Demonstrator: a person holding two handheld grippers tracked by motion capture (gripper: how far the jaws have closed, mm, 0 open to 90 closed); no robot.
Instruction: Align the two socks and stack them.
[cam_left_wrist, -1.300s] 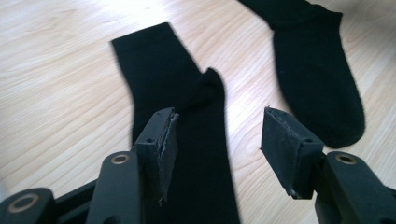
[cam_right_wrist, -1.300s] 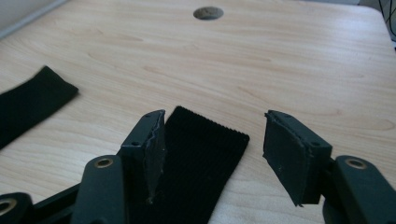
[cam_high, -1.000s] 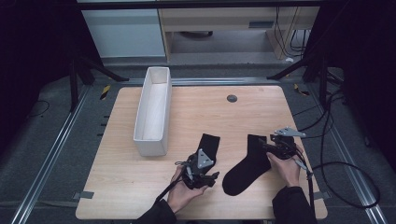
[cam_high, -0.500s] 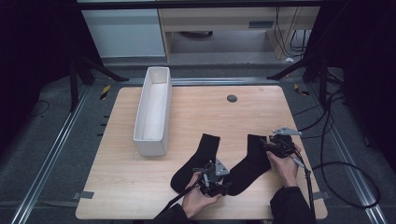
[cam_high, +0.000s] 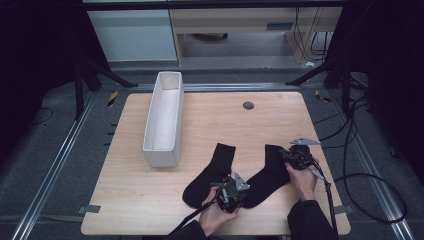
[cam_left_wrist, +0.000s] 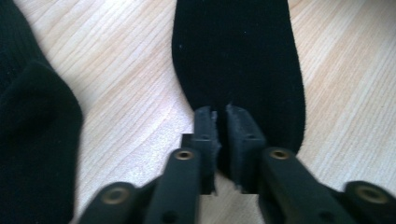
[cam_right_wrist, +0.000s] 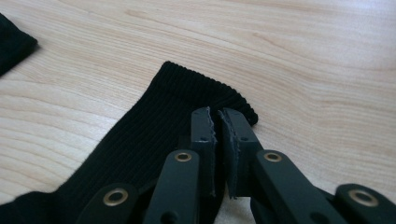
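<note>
The right-hand black sock (cam_high: 267, 172) is lying flat near the table's (cam_high: 210, 120) front edge, beside the other sock (cam_high: 207, 175). The left gripper (cam_left_wrist: 221, 112), having crossed over since a second ago, is pinching its toe, its jaws just closed on the fabric; the right gripper (cam_right_wrist: 215, 113) is likewise pinching the cuff. With both ends gripped, the sock is probably ready for lifting.

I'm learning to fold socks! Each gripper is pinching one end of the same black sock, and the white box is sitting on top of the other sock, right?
Not quite. The white box stands on bare table, apart from the other sock, as the high view shows. The rest holds: the left gripper and right gripper each pinch an end of the same black sock.
</note>
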